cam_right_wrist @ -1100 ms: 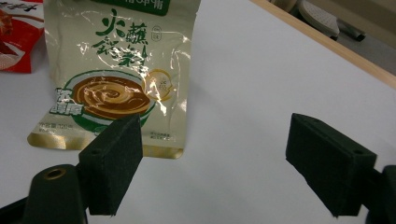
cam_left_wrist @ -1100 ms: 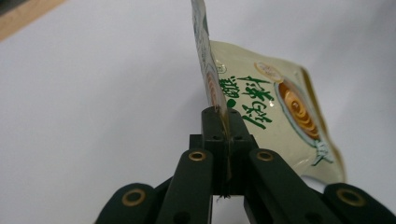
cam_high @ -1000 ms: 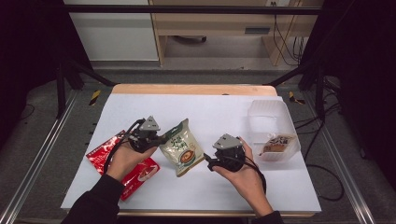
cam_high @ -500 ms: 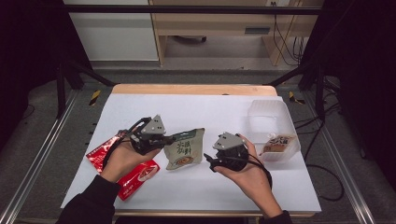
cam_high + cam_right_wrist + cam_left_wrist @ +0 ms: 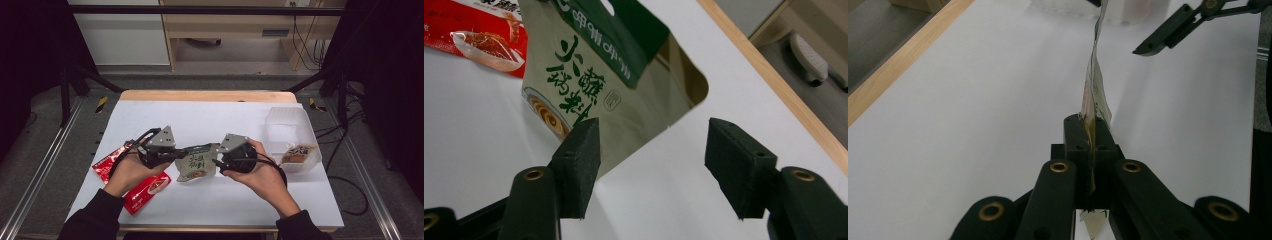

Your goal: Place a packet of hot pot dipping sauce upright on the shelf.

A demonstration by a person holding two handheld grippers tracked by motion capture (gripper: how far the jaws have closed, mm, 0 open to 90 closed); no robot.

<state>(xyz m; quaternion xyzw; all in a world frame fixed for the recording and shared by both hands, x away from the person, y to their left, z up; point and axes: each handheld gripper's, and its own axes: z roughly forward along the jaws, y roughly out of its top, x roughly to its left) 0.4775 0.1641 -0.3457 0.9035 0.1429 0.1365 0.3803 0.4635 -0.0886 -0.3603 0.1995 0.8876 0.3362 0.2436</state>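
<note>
Green-and-cream pouch [image 5: 196, 164]: held above the white bench [image 5: 210, 120], between the two tools. Left tool [image 5: 176, 154]: jaws pressed together on the pouch's edge, the foil running edge-on away from them in the left gripper view [image 5: 1096, 95]. Right tool [image 5: 216, 162]: jaws spread and just now closing, one pad in front of the pouch's lower corner in the right gripper view [image 5: 614, 100], not pressing it; the other pad stands apart over bare bench. Red packets [image 5: 127, 177]: flat on the bench under the left hand. Clear tub [image 5: 292, 135]: near the bench's right edge, well apart from the pouch.
</note>
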